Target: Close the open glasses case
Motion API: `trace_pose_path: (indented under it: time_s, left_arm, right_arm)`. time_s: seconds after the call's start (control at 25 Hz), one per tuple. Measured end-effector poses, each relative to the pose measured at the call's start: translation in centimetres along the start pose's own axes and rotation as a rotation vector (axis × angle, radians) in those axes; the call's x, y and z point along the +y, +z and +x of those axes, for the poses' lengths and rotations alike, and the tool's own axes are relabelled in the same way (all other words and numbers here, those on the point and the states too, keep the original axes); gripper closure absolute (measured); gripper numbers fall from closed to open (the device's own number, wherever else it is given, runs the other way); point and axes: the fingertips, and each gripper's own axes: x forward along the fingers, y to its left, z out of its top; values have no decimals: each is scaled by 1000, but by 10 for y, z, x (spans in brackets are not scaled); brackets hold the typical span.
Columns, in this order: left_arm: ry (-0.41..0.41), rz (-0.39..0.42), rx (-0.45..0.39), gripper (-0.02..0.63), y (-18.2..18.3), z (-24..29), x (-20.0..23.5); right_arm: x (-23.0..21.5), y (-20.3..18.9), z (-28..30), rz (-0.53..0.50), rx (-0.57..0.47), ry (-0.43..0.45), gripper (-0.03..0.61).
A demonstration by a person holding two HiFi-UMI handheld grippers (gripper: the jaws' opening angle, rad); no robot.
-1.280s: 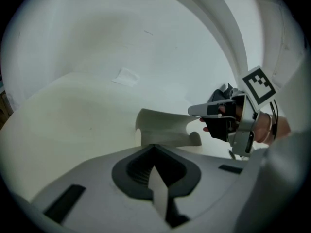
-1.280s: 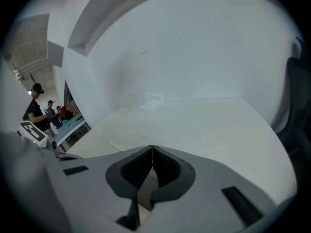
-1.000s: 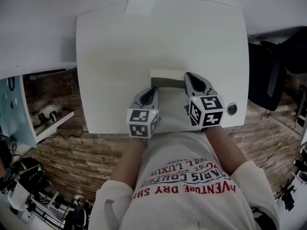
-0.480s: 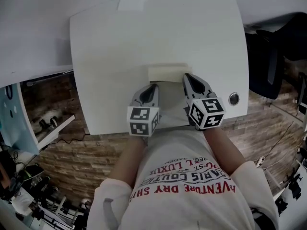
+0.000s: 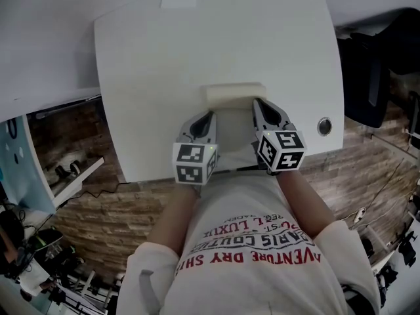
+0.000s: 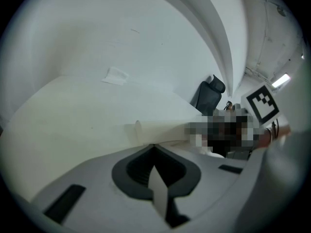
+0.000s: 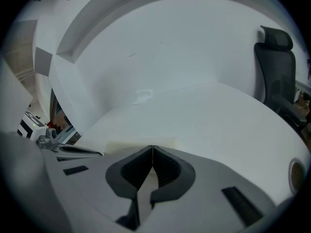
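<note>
The left hand-held gripper (image 5: 210, 115) and the right hand-held gripper (image 5: 256, 103) both have their grey moulded jaws pressed together on nothing. Just ahead of their tips sits the cream, boxy glasses case (image 5: 236, 93) on a smooth white table (image 5: 151, 77) with rounded corners. Brick-patterned floor (image 5: 92, 209) lies behind them.

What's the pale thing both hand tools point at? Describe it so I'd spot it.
Find the front edge of the white table, nearest the person. At the tips of the left gripper and right gripper lies the glasses case: a cream oblong block, yellower than the tabletop and the only raised thing there.
</note>
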Motion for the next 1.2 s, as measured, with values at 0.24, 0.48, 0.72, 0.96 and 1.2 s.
trace_pose_path:
  time_s: [0.24,0.48,0.72,0.96,1.2]
  left_arm:
    - [-11,19,-39,615,14,-12,-2]
    - [-26,69,-185,615,73,-42,-11]
    - [3,135,-360,615,135,-89,-12]
    - [8,197,-485,615,171,-130,-26]
    - [17,289,-536,615,178,-150,-38]
  right_arm:
    - [6,13,-13,4,-38,-11,566]
    - [25,53,-41,-89,-148,-5,566]
    - [44,105,-80,-152,-296,-36,566]
    - [67,146,-118,-255,-448,-21,566]
    - [79,148,-126,-278,-470,-7,566]
